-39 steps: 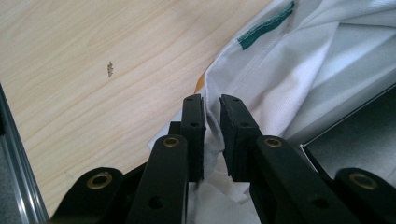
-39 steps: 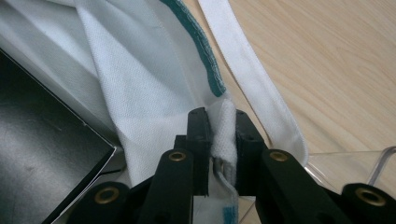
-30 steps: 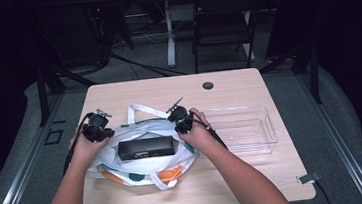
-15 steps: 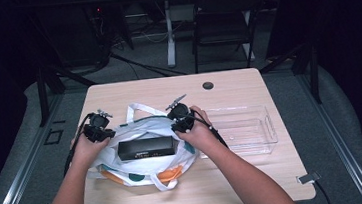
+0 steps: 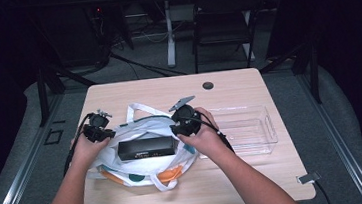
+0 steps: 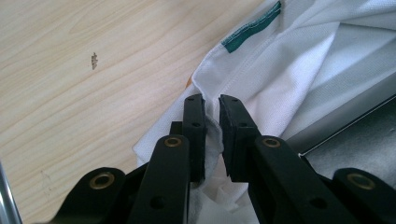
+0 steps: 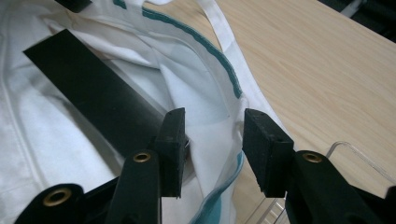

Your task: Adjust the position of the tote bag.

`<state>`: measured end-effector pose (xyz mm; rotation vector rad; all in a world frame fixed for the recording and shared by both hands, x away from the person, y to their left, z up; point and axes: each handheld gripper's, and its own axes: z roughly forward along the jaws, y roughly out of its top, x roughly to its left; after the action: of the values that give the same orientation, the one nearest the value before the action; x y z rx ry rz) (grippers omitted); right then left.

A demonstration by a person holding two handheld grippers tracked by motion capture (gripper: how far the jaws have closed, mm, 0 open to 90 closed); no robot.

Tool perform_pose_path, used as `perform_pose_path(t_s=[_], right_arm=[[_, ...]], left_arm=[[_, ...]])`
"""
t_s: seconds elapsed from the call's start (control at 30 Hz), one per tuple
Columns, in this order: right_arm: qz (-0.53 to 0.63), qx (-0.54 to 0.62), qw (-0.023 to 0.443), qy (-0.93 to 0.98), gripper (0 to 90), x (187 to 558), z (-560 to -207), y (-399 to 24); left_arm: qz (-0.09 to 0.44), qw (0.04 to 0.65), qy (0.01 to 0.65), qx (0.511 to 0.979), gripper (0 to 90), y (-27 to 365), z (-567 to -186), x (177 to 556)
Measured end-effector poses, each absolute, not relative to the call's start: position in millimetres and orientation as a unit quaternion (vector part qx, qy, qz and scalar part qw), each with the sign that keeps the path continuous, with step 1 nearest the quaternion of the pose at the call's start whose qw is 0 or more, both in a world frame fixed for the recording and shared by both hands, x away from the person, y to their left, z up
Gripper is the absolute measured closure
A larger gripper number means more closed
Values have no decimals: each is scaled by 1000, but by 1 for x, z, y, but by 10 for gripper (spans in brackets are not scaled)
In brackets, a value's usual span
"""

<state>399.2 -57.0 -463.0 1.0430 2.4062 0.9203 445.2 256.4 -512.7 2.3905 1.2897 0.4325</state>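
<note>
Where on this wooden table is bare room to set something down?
Bare wood lies along the far edge of the light wooden table beside the small black round cap, and along the near edge. The white fabric bag crowds the middle; the clear plastic bin fills the right.

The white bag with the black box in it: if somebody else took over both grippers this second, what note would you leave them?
Left gripper: shut on the white bag, pinching its rim.
Right gripper: jaws have just been opening; bag rim between them, pads apart from it.
Black box: lying in the bag's open mouth.
Clear tray: to the bag's right on the table.
Done: box in bag.
Left: probably free the left grip.
</note>
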Motion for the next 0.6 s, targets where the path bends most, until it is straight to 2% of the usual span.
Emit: perform_pose_path(t_s=[0.53,0.6], right_arm=[[352,374,153,844,556,372,-460,-88],[356,368,151,846,526,368,-462,-94]], left_arm=[[153,193,461,853,806,256,-512,444],[154,193,460,853,803,257,-511,444]])
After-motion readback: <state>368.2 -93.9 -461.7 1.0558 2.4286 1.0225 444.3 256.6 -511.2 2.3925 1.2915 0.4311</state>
